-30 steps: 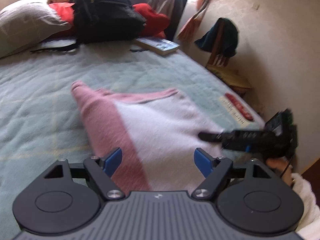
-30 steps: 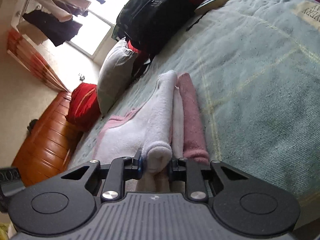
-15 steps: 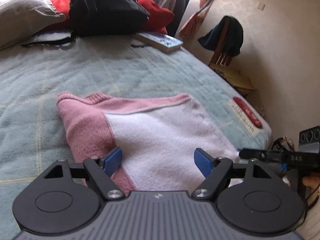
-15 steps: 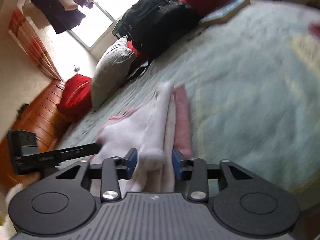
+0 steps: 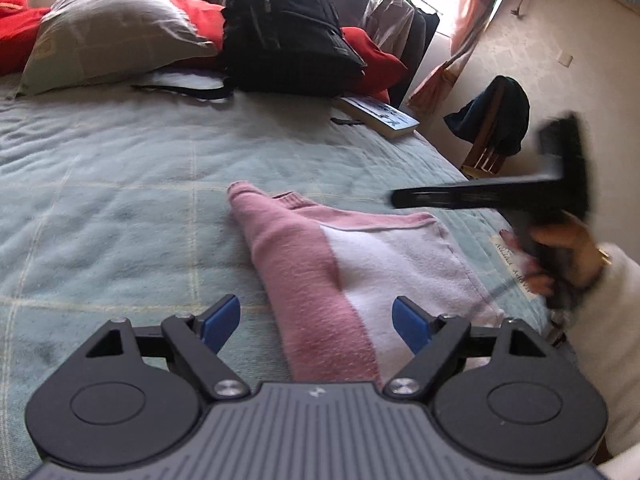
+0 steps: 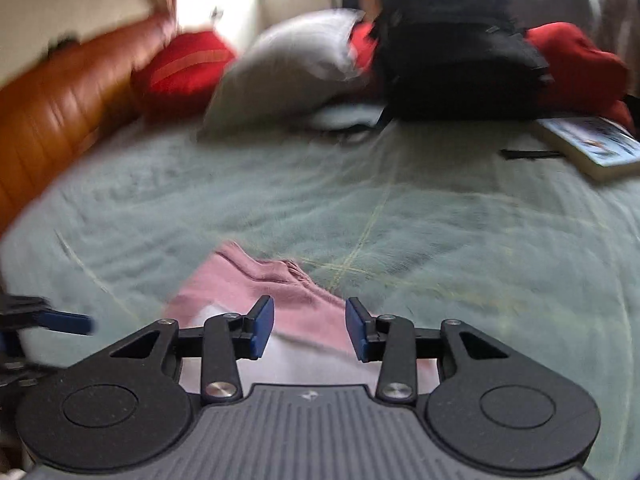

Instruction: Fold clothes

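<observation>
A pink and white garment (image 5: 352, 264) lies folded flat on the pale green bedspread (image 5: 120, 184). My left gripper (image 5: 316, 324) is open and empty, just above the garment's near edge. My right gripper (image 6: 310, 328) is open and empty, above the garment's pink part (image 6: 256, 284). In the left wrist view the right gripper (image 5: 500, 196) shows as a blurred black tool in a hand, over the garment's right side. The left gripper's blue fingertip (image 6: 68, 322) shows at the left edge of the right wrist view.
A grey pillow (image 5: 112, 32), red cushions (image 5: 372, 64), a black backpack (image 5: 284, 32) and a book (image 5: 380, 114) lie at the head of the bed. A chair with dark clothing (image 5: 496, 120) stands by the right wall. A brown leather headboard (image 6: 52, 112) runs along the left.
My right gripper has let go of the garment's folded edge, opened, and swung up and round to face the head of the bed. The garment now lies flat. My left gripper stayed open.
</observation>
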`<state>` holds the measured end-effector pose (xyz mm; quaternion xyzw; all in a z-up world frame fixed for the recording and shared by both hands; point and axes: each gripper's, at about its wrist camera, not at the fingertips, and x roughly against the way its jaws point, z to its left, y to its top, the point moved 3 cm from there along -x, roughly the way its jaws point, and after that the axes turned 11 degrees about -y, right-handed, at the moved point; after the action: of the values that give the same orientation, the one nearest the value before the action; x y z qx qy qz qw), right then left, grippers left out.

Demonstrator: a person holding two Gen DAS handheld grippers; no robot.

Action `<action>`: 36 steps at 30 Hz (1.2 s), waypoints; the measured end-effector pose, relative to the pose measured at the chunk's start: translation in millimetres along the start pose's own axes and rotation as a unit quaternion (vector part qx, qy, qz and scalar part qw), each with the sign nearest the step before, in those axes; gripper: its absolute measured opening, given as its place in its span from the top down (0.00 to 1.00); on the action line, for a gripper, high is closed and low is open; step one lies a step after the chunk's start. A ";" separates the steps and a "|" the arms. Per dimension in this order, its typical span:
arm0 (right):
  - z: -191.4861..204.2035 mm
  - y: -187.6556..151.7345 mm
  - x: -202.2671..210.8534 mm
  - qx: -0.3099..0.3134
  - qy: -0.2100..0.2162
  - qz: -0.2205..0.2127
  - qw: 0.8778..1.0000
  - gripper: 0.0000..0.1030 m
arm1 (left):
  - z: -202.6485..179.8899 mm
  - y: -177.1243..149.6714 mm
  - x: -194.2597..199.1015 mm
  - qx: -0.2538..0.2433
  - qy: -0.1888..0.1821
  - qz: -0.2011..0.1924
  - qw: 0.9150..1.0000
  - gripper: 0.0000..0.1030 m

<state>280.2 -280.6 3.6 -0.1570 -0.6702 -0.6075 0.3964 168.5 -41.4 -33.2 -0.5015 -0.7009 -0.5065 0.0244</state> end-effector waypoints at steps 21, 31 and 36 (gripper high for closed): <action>9.7 0.5 -14.5 0.063 -0.017 0.010 0.998 0.92 | 4.3 6.1 -16.4 -0.024 -0.027 0.027 0.999 0.19; -1.4 -72.2 41.8 0.093 -0.041 0.000 0.995 0.78 | -19.0 29.7 -73.9 -0.066 -0.082 0.058 0.993 0.19; -29.9 -91.3 37.2 0.022 -0.011 -0.028 0.999 0.79 | -18.2 24.7 -118.5 -0.096 -0.050 0.090 0.990 0.19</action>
<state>203.5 -338.2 -34.1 -0.1361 -0.6919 -0.6016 0.3752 236.5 -135.6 -71.7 -0.5875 -0.6012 -0.5416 -0.0133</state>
